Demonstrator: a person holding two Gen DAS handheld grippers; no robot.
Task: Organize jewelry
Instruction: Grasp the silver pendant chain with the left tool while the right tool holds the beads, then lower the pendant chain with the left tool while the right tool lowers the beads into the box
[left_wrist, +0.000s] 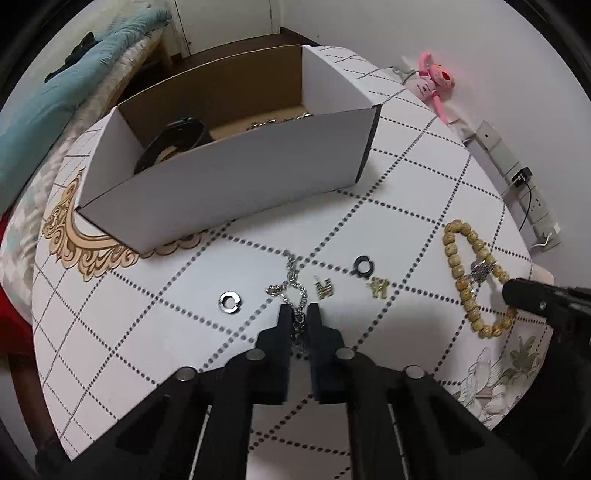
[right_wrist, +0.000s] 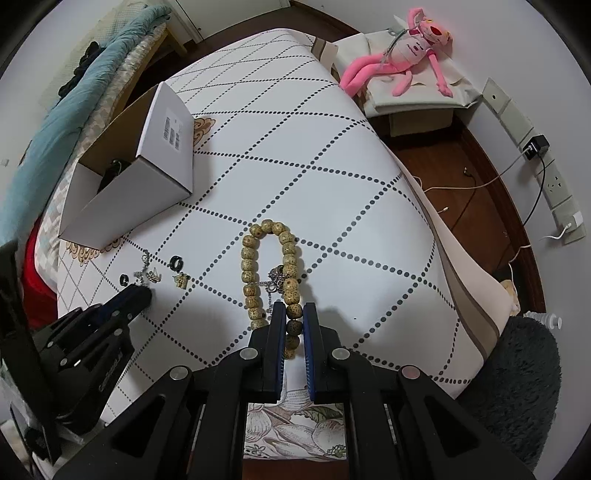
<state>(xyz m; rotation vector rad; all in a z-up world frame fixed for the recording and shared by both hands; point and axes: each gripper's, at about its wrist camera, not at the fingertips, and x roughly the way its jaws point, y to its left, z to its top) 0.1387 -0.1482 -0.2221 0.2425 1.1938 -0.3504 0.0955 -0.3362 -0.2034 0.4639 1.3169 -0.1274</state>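
My left gripper (left_wrist: 298, 308) is shut on a silver chain bracelet (left_wrist: 293, 286) that lies on the table. A silver ring (left_wrist: 229, 302), two gold letter charms (left_wrist: 324, 288), and a black ring (left_wrist: 364, 266) lie beside it. My right gripper (right_wrist: 294, 309) is shut on a tan beaded bracelet (right_wrist: 248, 266), whose loop stretches away over the tablecloth; a small silver piece (right_wrist: 275, 277) lies inside the loop. The beads also show in the left wrist view (left_wrist: 455, 258). An open white box (left_wrist: 221, 184) behind holds a black band (left_wrist: 173, 138) and a chain.
The table (right_wrist: 332, 166) has a white cloth with dotted diamond lines. A pink plush toy (right_wrist: 410, 48) lies on a stand beyond the far edge. A power strip (right_wrist: 532, 155) and cables run along the wall at right. A bed with a teal blanket (right_wrist: 74, 103) is at left.
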